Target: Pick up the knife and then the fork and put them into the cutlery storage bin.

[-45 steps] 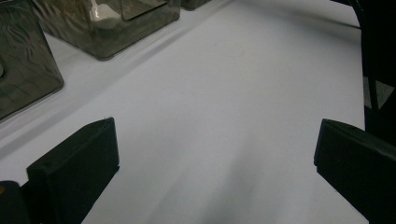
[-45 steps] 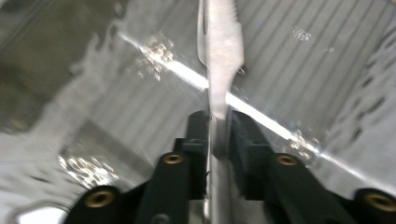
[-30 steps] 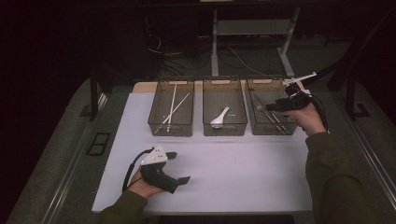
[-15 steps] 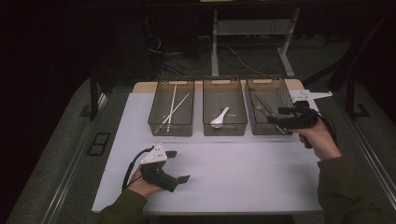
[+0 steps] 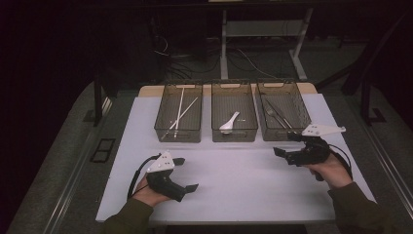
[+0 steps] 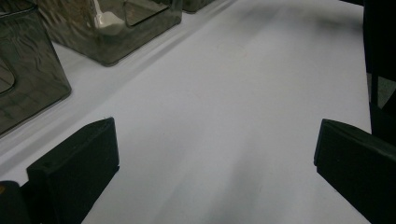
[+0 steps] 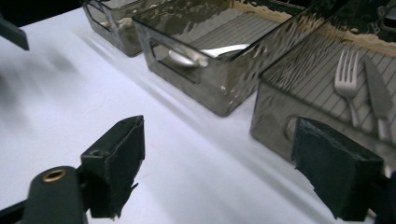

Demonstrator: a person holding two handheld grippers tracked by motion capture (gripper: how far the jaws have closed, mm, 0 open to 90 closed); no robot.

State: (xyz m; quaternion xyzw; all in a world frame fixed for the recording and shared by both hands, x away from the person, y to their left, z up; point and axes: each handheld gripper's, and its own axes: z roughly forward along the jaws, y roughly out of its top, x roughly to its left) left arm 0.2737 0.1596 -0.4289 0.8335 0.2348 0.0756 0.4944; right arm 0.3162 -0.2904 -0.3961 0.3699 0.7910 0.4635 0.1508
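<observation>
Nearest the person, the left claw [image 5: 182, 174] is resting low over the white worktop [image 5: 243, 190], held in the left hand [image 5: 146, 191], with its jaws standing wide apart and nothing between them. In the left gripper view the two black jaws are framing bare white surface, and the bins are sitting off toward the upper left.

A little farther out, on the other side, the right claw [image 5: 285, 145] is hovering over the worktop just in front of the right bin [image 5: 283, 132], gripped by the right hand [image 5: 332, 170]. Its jaws have just been opening and are now standing apart with nothing between them. In the right gripper view the jaws are pointing toward the near wall of that bin, close to it but not touching.

Inside the right bin, a fork [image 7: 346, 79] and a knife [image 7: 379, 100] are lying side by side on the ribbed floor.

Next to it, the middle bin [image 5: 234, 132] is holding a white spoon [image 5: 230, 123].

At the far left, the left bin [image 5: 178, 132] is holding pale chopsticks [image 5: 181, 114], crossed over each other.
</observation>
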